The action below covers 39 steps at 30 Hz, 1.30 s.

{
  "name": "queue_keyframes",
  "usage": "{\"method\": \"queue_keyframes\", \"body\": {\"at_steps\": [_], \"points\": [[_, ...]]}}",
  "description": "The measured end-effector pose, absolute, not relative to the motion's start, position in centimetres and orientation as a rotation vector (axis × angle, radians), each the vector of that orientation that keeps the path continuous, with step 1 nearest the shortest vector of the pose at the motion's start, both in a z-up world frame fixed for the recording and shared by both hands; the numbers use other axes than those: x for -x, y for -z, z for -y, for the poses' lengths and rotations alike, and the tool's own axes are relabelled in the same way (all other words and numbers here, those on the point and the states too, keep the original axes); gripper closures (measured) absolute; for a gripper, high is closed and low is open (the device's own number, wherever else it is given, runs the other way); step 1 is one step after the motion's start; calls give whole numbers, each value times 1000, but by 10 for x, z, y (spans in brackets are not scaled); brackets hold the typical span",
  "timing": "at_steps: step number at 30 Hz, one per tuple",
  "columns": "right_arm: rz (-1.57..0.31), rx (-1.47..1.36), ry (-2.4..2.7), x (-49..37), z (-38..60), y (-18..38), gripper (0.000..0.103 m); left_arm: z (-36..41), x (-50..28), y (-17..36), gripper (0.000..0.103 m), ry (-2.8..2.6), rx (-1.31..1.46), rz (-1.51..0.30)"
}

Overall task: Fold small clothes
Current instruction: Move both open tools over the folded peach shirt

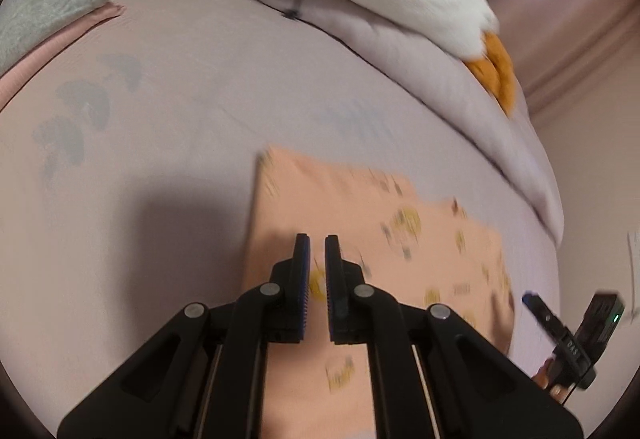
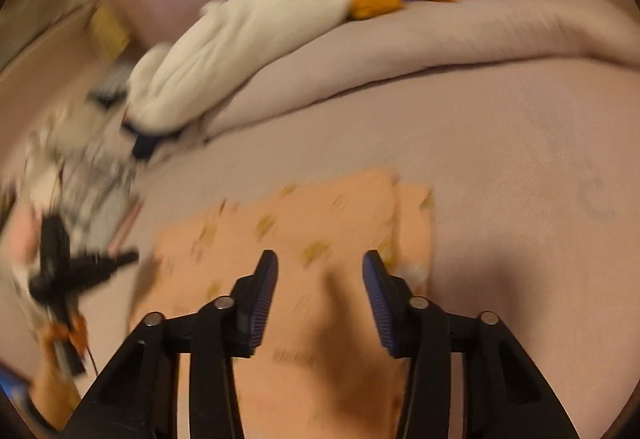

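The left gripper (image 1: 316,239) is hovering with its two jaws nearly pressed together, a thin slit between them and nothing pinched. Directly under and ahead of its tips one peach cloth (image 1: 360,223) is lying flat on the sheet (image 1: 180,167); the cloth's left edge is running just left of the jaws, and its far corner is sitting ahead of them. Left of that edge the sheet is lying bare and smooth. Off to the right, past the cloth, the right gripper (image 1: 568,335) is showing, blurred.

In the right wrist view the right gripper (image 2: 320,259) is standing with its two jaws spread, nothing between the pads. The cloth (image 2: 304,215) is lying beneath and ahead of it, one folded layer overlapping a narrower strip whose right edge is sitting just right of the right jaw. Beyond that edge the sheet (image 2: 520,179) is running open. To the left the left gripper (image 2: 76,271) is hanging over the cloth's other side.

Farther ahead one bunched duvet (image 2: 440,51) is bordering the sheet, with one white plush toy (image 2: 248,39) lying on it
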State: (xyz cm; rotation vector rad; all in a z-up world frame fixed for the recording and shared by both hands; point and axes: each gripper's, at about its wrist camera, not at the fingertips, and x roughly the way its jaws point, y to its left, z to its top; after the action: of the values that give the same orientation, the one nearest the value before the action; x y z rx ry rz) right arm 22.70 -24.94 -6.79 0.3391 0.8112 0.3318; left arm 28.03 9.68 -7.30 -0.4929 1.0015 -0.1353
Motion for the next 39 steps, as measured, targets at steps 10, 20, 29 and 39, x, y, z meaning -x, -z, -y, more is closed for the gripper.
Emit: {"method": "queue_keyframes", "body": {"at_steps": [10, 20, 29, 39], "points": [[-959, -121, -309, -197, 213, 111, 67, -56, -216, 116, 97, 232, 249, -1086], [-970, -129, -302, -175, 219, 102, 67, -95, -173, 115, 75, 264, 344, -1053], [-940, -220, -399, -206, 178, 94, 65, -113, -209, 117, 50, 240, 480, -1037], [-934, -236, -412, -284, 130, 101, 65, -87, -259, 124, 51, 335, 541, -1090]]}}
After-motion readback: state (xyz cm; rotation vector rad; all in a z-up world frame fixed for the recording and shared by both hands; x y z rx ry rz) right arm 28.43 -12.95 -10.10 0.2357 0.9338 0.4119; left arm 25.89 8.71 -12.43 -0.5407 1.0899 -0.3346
